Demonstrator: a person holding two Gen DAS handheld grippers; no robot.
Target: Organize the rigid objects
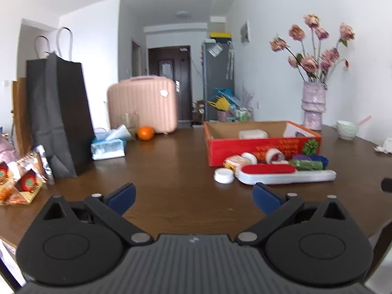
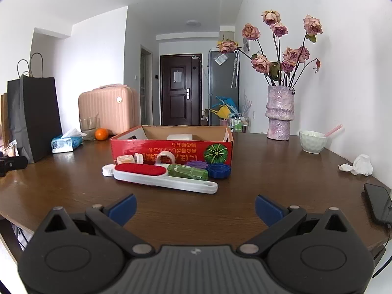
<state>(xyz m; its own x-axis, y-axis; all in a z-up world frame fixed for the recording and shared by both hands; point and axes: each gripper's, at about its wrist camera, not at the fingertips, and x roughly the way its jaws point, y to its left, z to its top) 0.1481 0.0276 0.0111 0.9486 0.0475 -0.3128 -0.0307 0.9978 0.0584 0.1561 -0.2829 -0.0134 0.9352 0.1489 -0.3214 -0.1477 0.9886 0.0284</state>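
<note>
Two grippers, left and right, hung spread and empty; I judged the lint brush at twelve o'clock best pinched mid-handle, then lifted into the red box.

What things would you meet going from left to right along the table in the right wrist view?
Black bag → tissue pack → orange → red box → vase → bowl → crumpled tissue → phone.
</note>
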